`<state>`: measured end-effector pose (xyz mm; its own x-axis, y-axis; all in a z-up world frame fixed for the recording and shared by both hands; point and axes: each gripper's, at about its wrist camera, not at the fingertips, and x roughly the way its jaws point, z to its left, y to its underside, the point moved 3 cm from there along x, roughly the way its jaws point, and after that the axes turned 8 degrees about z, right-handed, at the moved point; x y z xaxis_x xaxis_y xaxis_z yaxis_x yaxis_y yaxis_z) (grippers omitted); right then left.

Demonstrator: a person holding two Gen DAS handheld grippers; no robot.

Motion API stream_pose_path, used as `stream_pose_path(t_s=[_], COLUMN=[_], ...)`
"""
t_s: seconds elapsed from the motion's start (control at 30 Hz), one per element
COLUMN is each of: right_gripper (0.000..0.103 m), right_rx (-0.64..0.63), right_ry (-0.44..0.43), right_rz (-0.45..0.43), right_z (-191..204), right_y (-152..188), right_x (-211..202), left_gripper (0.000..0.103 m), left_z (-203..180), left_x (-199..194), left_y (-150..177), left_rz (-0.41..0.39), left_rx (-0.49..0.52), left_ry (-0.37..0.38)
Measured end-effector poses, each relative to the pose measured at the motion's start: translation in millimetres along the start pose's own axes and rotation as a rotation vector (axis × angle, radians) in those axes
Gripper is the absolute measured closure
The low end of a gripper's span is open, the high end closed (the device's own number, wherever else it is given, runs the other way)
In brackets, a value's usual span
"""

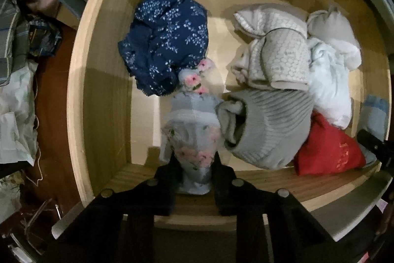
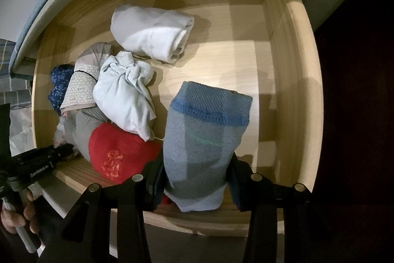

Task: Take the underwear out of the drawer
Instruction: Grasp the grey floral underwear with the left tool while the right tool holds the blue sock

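Left wrist view: the left gripper (image 1: 194,159) is clamped on a pale blue floral garment (image 1: 192,130), its black fingers pressed against either side of the cloth above the near edge of an open wooden drawer (image 1: 76,80). Just beyond the held piece lies a navy bundle with white sprigs (image 1: 163,41). To the right sits a cluster that touches — a cream honeycomb-patterned piece (image 1: 275,58), a grey ribbed roll (image 1: 268,130), a red bundle with gold stitching (image 1: 327,152) and a white crumpled piece (image 1: 327,80).

Right wrist view: the right gripper (image 2: 197,184) grips a grey-blue knit piece with a blue band (image 2: 206,134), held upright near the drawer's front wall. Farther back a white rolled garment (image 2: 152,33) lies apart — alone on the drawer floor. At the lower left, the person's hand (image 2: 17,216) holds the other tool's handle.
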<state>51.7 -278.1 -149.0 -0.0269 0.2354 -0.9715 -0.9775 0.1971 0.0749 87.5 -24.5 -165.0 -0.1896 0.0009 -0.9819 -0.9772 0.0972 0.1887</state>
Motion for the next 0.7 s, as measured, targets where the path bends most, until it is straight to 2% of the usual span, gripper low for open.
stream_pose_path(t_s=[0.43,0.7], right_gripper=[0.063,0.063], right_rx=[-0.002,0.004], right_ry=[0.014,0.017], right_rz=[-0.006,-0.010], right_z=[4.5,5.5], right_y=[-3.6,-4.9], right_x=[1.7,1.1], left_gripper=[0.083,0.082], left_z=[13.5,16.6], left_x=[-40.0,-73.6], left_y=[13.4,25.3], left_rz=[-0.131,-0.192], left_rx=[0.024,0.036], left_ry=[0.047,0.109])
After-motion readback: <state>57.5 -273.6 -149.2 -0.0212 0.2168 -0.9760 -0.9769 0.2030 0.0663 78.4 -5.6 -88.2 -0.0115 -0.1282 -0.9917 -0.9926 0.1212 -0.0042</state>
